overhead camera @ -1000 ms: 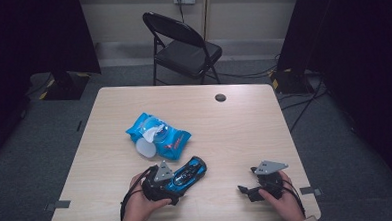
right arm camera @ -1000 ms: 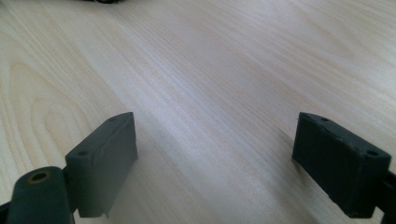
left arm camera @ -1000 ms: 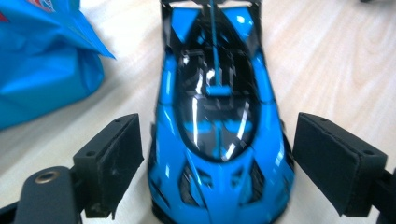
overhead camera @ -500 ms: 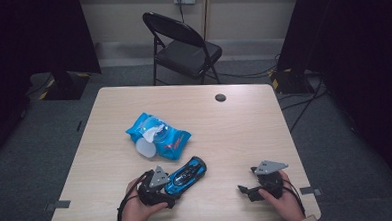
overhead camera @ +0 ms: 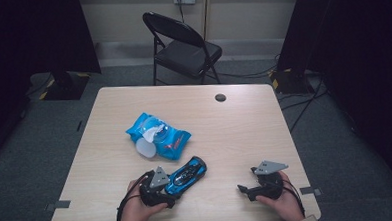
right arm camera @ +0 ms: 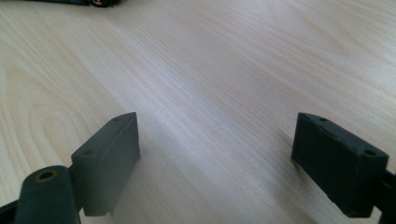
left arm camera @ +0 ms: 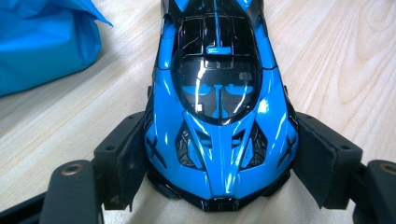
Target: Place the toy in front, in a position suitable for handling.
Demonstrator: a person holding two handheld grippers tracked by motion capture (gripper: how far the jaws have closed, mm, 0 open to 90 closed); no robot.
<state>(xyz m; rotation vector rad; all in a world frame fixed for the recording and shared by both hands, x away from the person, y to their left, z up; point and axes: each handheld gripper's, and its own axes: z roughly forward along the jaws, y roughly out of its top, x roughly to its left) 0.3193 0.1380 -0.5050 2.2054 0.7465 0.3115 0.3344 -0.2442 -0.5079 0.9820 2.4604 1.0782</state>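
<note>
Glossy blue and black toy sports car (left arm camera: 217, 100) on the pale wooden table (overhead camera: 244, 123), near its front edge, nose between the left gripper's (left arm camera: 219, 161) pads. Jaws just been closing, apparently touching the flanks, not yet clamped. Probably grasping step; next, firm squeeze before lifting. Right gripper (right arm camera: 231, 161) spread wide, idle. Blue wipes packet (overhead camera: 157, 135) just beyond.

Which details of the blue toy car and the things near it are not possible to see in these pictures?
- Toy car: far end cut off by the top edge of the left gripper view; wheels hidden under its body.
- Blue wipes packet: print too small in the high view.
- Left gripper: whether its pads press the car is unclear.
</note>
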